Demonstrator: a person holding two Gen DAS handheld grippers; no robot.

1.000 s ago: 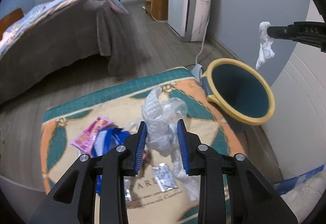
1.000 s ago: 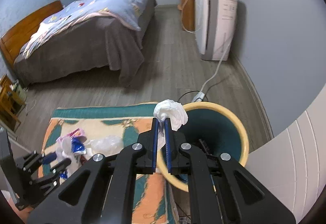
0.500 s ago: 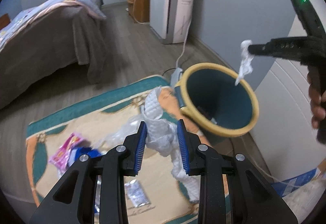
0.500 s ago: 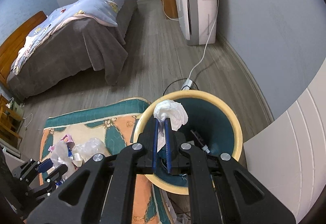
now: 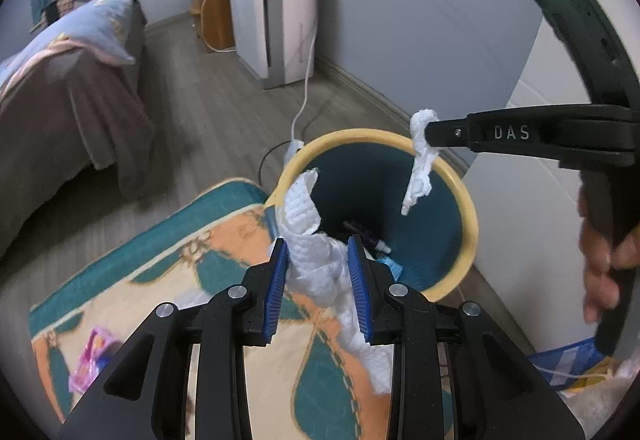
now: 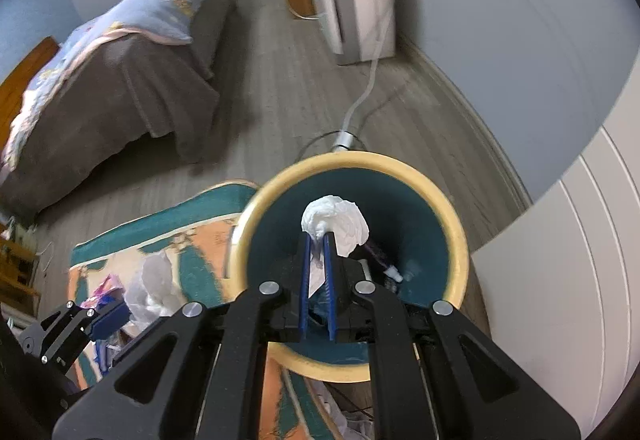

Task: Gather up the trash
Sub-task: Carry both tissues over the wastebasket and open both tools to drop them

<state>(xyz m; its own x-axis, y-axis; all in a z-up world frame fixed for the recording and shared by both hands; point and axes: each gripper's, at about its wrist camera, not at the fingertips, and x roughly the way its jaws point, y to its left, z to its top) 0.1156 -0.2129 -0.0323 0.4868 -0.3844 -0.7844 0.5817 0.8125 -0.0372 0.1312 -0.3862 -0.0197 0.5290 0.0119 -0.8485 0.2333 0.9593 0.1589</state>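
A teal bin with a yellow rim (image 5: 468,215) (image 6: 460,252) stands on the floor beside a patterned rug (image 5: 168,280). My left gripper (image 5: 318,264) is shut on a crumpled white paper towel (image 5: 316,260) and holds it at the bin's near rim. My right gripper (image 6: 318,246) is shut on a white tissue (image 6: 340,224) and holds it over the bin's opening; it shows in the left wrist view (image 5: 428,131) with the tissue (image 5: 420,167) hanging down. Dark items (image 5: 364,236) lie in the bin.
A pink wrapper (image 5: 90,356) and clear plastic (image 6: 154,280) lie on the rug. A bed (image 6: 120,79) stands to the left, a white appliance (image 5: 276,11) with a cord at the back wall, a white cabinet (image 6: 560,280) right of the bin.
Both grippers moved toward the bin with their loads. The right one now holds its tissue over the opening. The left one has carried the paper towel from over the rug to the rim.
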